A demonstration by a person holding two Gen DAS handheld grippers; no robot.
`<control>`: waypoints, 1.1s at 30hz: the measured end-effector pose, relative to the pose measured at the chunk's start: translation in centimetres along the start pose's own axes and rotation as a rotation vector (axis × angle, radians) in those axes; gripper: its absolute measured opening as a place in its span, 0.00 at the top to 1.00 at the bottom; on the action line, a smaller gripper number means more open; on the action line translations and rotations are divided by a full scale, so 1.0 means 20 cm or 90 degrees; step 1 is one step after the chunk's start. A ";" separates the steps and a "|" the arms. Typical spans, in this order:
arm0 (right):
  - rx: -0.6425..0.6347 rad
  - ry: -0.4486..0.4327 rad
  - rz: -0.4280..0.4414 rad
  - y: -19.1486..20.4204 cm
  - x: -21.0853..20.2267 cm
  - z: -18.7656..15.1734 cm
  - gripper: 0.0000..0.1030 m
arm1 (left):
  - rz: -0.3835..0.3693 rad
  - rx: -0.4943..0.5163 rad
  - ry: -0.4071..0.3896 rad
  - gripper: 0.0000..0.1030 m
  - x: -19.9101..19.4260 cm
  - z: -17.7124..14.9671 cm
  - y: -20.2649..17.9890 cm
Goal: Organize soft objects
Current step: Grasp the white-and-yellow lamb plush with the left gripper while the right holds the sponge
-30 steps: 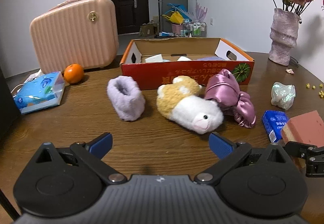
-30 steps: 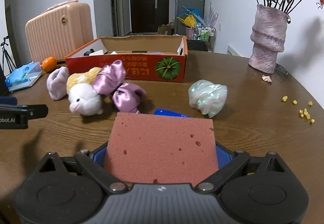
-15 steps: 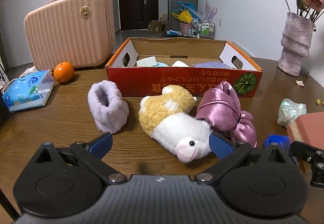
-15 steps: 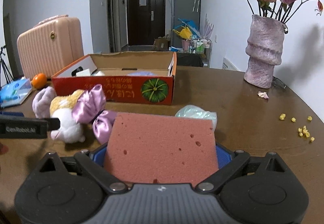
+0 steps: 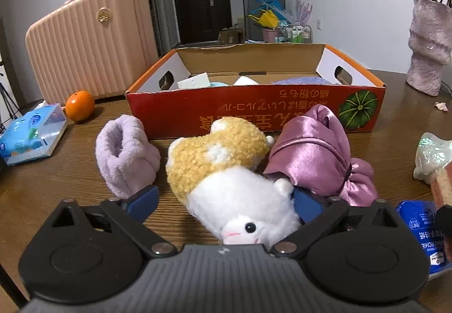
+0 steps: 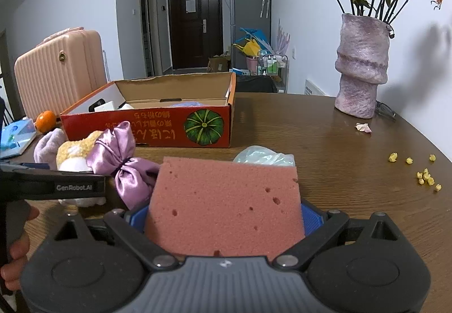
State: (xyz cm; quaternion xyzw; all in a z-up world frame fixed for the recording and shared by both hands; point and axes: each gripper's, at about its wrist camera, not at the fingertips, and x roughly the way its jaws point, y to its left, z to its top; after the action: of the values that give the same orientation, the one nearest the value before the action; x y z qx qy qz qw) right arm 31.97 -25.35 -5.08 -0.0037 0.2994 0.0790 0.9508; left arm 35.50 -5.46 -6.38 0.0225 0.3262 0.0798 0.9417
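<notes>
My left gripper [image 5: 224,200] is open, its blue pads on either side of a yellow-and-white plush toy [image 5: 226,180] lying on the table. A lilac fuzzy cuff [image 5: 125,156] lies to its left, a pink satin pouch [image 5: 316,154] to its right. My right gripper [image 6: 224,212] is shut on a pink sponge [image 6: 226,202] and holds it above the table. The red cardboard box [image 5: 254,112] stands behind the toys with several soft items inside. The box [image 6: 158,126], the plush [image 6: 73,154] and the pouch [image 6: 121,160] also show in the right wrist view.
A pink suitcase [image 5: 90,44], an orange [image 5: 80,105] and a tissue pack [image 5: 31,133] stand at the left. A blue packet [image 5: 423,231] and an iridescent bag [image 5: 432,157] lie at the right. A purple vase [image 6: 361,69] and yellow crumbs [image 6: 423,174] are further right.
My left gripper has moved forward so the plush toy now sits between its open fingers. My right gripper has risen with the sponge.
</notes>
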 end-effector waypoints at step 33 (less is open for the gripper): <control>0.007 -0.068 0.030 0.06 -0.12 -0.07 0.05 | -0.065 -0.006 -0.160 0.48 -0.50 -0.14 0.31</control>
State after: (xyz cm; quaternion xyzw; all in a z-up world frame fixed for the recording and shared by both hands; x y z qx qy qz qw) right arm 29.10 -24.66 -4.85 0.0127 0.2488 0.0997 0.9633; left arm 25.23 -1.05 -1.85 0.0109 0.2063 0.0295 0.9780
